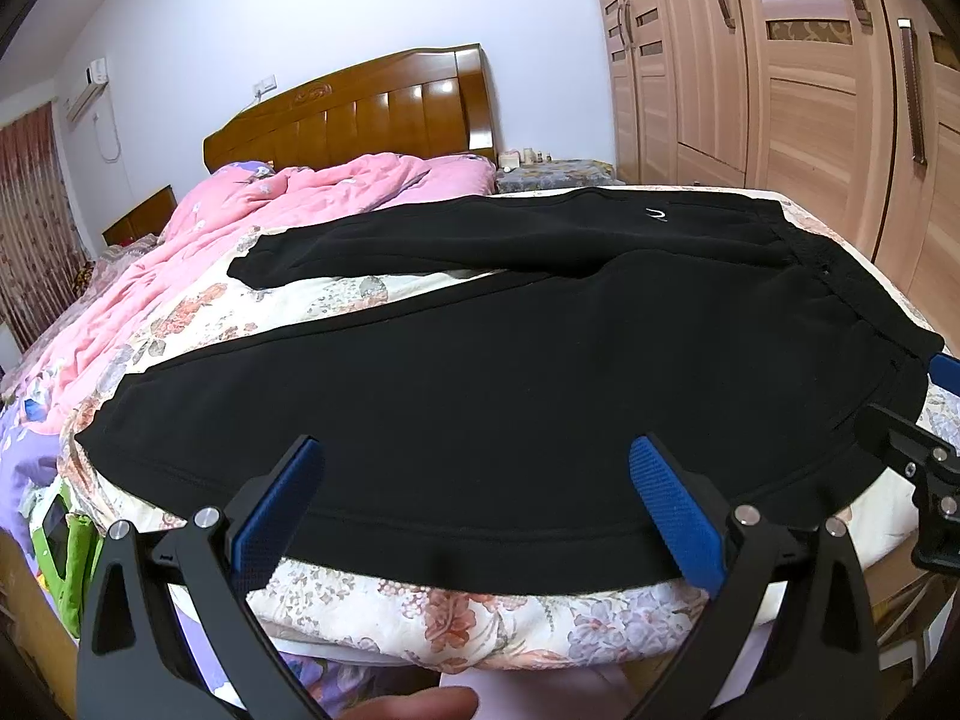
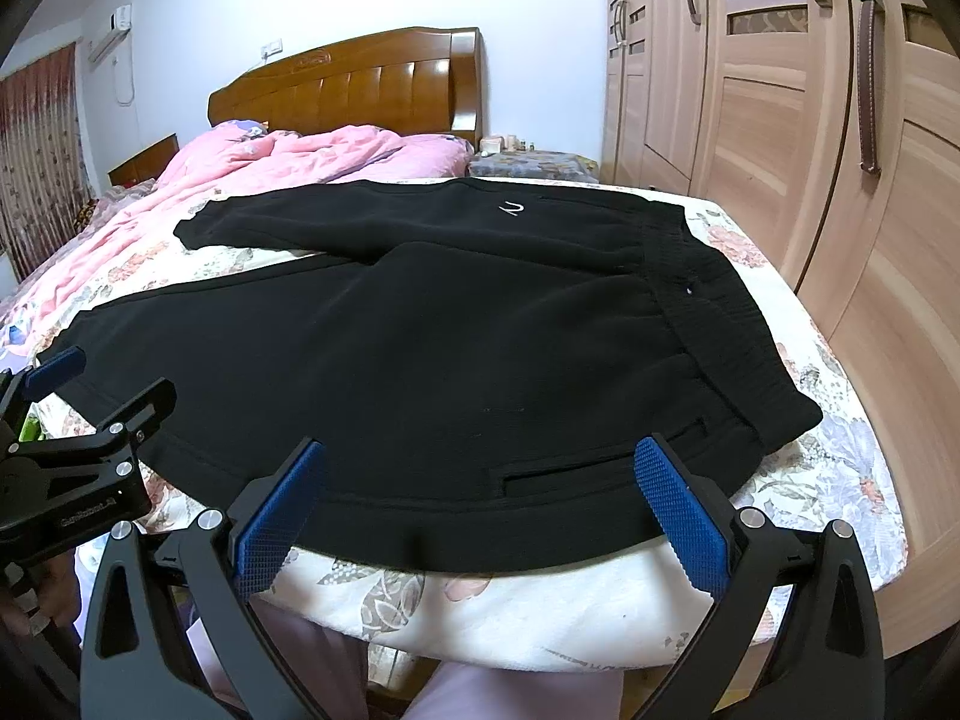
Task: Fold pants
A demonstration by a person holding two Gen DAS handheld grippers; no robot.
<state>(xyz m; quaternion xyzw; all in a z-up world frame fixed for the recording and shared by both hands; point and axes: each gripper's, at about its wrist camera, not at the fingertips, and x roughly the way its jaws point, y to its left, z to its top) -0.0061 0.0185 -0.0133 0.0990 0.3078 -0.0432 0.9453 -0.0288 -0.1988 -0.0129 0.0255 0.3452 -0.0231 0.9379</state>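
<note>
Black pants [image 1: 480,372] lie flat across the foot of the bed, waistband to the right, legs spread toward the left; the far leg carries a small white logo [image 2: 512,209]. They also show in the right wrist view [image 2: 420,360]. My left gripper [image 1: 474,480] is open, its blue pads above the near leg's front hem, holding nothing. My right gripper [image 2: 480,480] is open above the near edge by the hip pocket, empty. Each gripper shows at the edge of the other's view: the right one [image 1: 924,456], the left one [image 2: 72,420].
The pants rest on a floral bedsheet [image 1: 456,618]. A pink quilt [image 1: 252,210] is bunched at the far left by the wooden headboard [image 1: 360,114]. A wooden wardrobe [image 2: 810,120] stands close on the right. A nightstand [image 1: 552,174] sits behind.
</note>
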